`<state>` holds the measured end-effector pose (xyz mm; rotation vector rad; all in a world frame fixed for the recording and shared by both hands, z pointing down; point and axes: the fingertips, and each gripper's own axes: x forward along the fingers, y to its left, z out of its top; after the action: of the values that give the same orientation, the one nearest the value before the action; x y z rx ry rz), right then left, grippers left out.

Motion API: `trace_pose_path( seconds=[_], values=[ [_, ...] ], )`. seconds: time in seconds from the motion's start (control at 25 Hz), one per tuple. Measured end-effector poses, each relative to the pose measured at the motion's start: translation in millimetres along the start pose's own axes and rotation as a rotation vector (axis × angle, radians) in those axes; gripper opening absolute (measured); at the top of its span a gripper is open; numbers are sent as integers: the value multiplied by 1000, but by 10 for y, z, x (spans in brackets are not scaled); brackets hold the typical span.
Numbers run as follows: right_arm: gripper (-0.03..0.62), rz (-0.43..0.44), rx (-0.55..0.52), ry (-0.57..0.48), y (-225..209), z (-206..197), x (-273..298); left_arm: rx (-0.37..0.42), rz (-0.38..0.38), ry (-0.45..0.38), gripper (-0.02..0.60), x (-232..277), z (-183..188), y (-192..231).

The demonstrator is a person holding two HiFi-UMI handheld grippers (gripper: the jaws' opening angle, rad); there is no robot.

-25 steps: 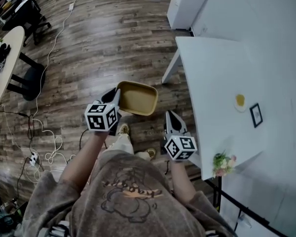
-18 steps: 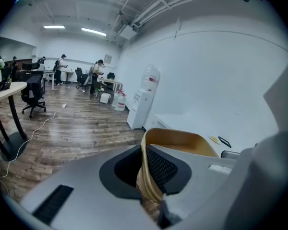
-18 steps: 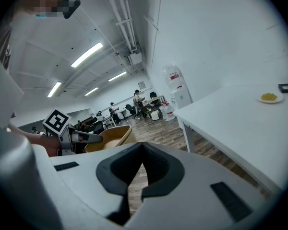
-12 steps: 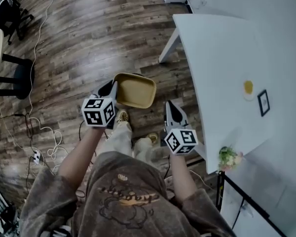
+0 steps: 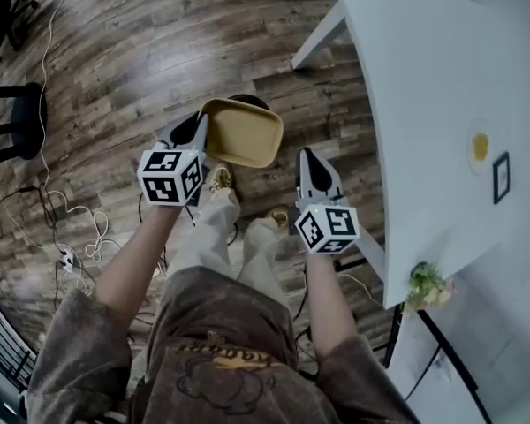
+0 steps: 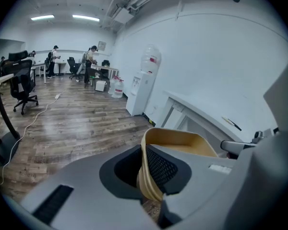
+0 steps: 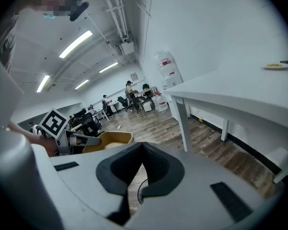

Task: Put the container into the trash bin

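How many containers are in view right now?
1: the tan container, clamped by its rim in the left gripper, above the floor beside the white table. None shows on the table.

Container: tan, matt, smooth. Floor: dark wood planks, slight sheen. Table: smooth white top. Left gripper: matt grey plastic, dark meshed pads.

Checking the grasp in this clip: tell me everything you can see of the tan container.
The container is a shallow, tan tray with rounded corners and thin walls, matte like moulded pulp, and it is empty. It hangs open side up in the air above the wooden floor, beside the white table. The left hand-held gripper is shut on the wall at one short end, one jaw inside and one outside. Nothing else is seen touching it.
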<state>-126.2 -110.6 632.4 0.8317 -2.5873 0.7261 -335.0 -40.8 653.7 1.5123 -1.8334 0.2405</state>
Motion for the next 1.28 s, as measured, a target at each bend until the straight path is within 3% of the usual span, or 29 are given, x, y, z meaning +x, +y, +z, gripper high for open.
trace_pose_path(
  seconds=[0.8,1.28],
  values=[
    [0,-24,102,61,-635,-1648,1360,2,-11,105,26,1643,-1357,938],
    [1,-46,124,99,-753,-2310,1580,10,-19,153,26,2070,-1929,1257]
  ],
)
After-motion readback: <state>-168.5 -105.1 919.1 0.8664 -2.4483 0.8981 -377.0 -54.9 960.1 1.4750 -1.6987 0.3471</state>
